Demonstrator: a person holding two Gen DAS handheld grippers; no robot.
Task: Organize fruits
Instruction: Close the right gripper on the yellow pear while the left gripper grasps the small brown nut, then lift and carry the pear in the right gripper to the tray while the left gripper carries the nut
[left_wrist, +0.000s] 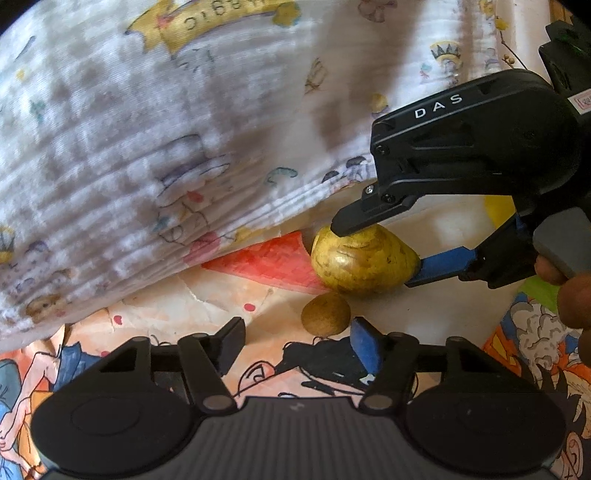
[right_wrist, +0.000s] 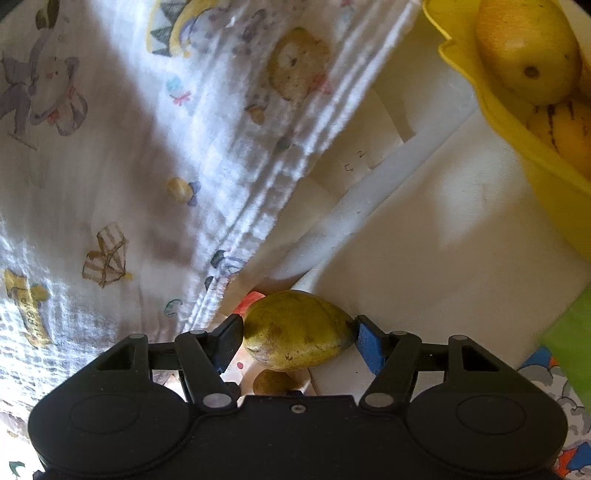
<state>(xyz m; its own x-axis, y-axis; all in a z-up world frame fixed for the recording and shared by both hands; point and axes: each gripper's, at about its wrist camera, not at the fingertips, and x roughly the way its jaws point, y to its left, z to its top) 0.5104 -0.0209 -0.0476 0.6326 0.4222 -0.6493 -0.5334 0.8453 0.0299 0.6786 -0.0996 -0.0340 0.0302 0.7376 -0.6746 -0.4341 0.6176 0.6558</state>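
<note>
A yellow-green pear-like fruit (right_wrist: 295, 332) lies on the surface, at the hem of a printed cloth. My right gripper (right_wrist: 299, 332) is shut on it, black pad on its left side and blue pad on its right. The left wrist view shows the same grip from the side: the right gripper (left_wrist: 375, 253) pinches the fruit (left_wrist: 362, 262) from above and below. A small round brown fruit (left_wrist: 325, 314) sits just in front of the pear. My left gripper (left_wrist: 297, 343) stands open right behind it, pads apart and touching nothing. The small brown fruit (right_wrist: 271, 382) peeks out under the pear.
A white cloth with cartoon prints (left_wrist: 147, 129) fills the left and back. A yellow bowl (right_wrist: 498, 122) at upper right holds yellow fruits (right_wrist: 524, 55). The table cover (left_wrist: 258, 369) is a comic print. A white slab (right_wrist: 424, 240) lies ahead; a hand (left_wrist: 572, 295) holds the right gripper.
</note>
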